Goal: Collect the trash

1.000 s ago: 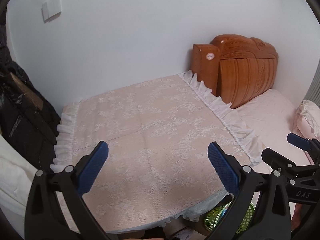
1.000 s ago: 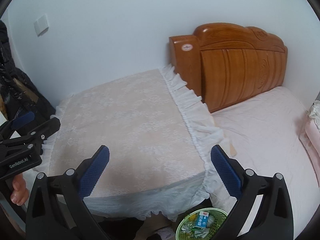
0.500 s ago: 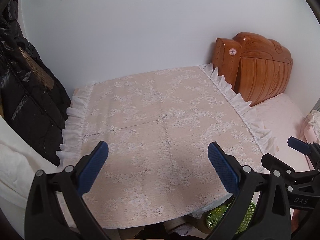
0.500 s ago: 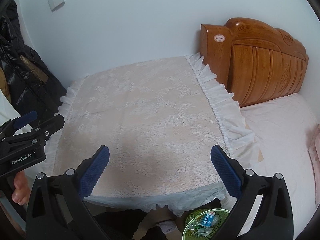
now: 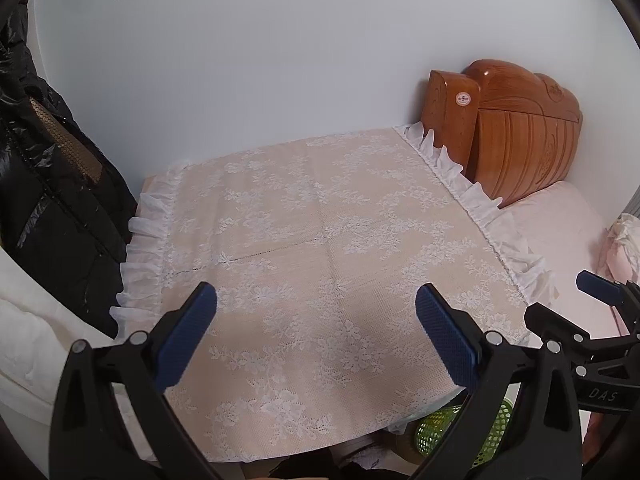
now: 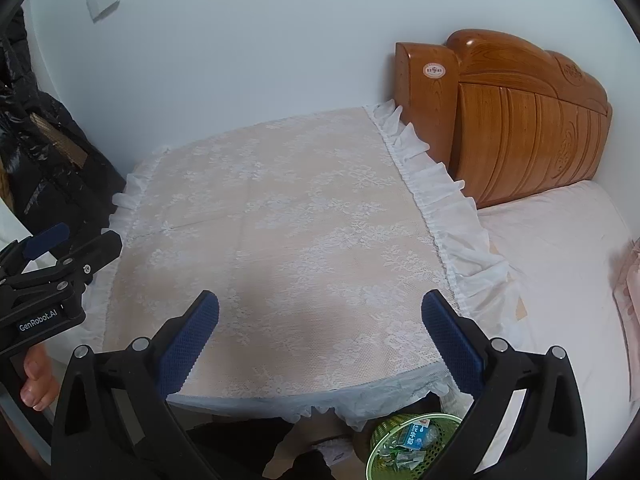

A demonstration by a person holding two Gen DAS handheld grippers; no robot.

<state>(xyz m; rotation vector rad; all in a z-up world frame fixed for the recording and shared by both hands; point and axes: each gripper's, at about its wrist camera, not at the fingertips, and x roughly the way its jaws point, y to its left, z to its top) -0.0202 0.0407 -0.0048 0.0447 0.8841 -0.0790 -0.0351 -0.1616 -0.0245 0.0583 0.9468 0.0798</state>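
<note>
Surface (image 6: pixel 280 220) standing against wall (image 6: pixel 260 40), headboard (image 6: pixel 520 120) and bed (image 6: pixel 560 260) lying right, basket (image 6: pixel 404 444) sitting below front edge.

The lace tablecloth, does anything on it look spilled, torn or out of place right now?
Nothing stands out. The lace tablecloth lies flat, showing only fold creases and no litter or stains. The green basket below its front edge stands upright with wrappers inside. Both the left gripper and right gripper are open and hold nothing.
</note>
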